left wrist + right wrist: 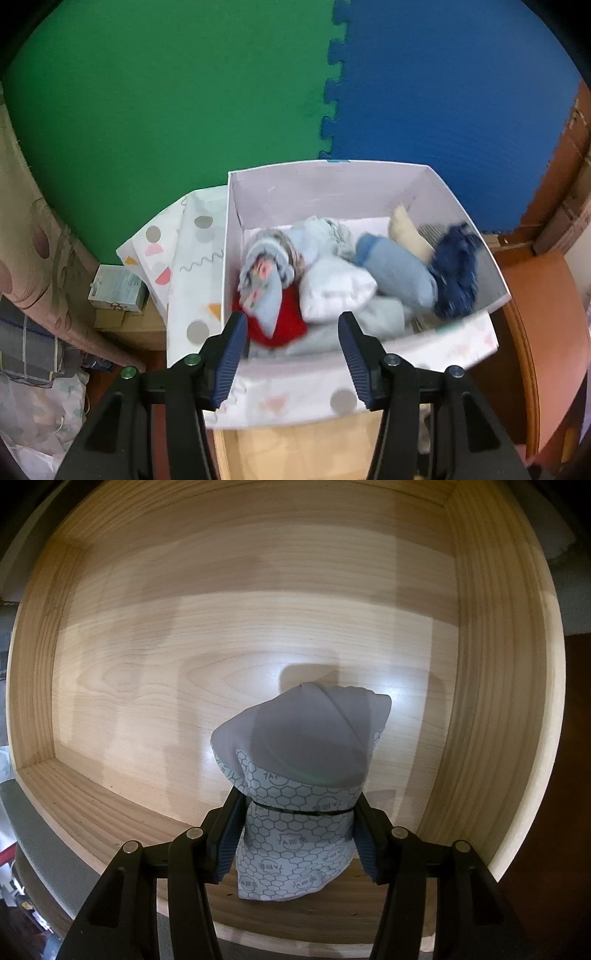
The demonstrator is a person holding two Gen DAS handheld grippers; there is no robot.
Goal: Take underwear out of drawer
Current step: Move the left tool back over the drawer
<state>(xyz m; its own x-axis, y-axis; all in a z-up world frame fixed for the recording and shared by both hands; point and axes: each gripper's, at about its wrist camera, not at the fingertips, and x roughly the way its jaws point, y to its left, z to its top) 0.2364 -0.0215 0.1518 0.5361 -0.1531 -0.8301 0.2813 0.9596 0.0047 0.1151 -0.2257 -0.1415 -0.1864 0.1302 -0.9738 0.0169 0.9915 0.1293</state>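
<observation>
The right gripper (pixel 295 830) fingers pinch the grey underwear (pixel 299 775) inside the wooden drawer (pixel 110 805), the left gripper (pixel 291 328) fingers spread over the box (pixel 332 188), so next lift it out.

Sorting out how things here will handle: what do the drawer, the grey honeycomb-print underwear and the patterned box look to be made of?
Drawer: pale unpainted wood, with visible grain and a soft sheen.
Grey honeycomb-print underwear: thin, smooth knit fabric, matte; it folds and drapes between the right tongs.
Patterned box: probably printed cardboard; flat stiff walls, crisp corners.
</observation>
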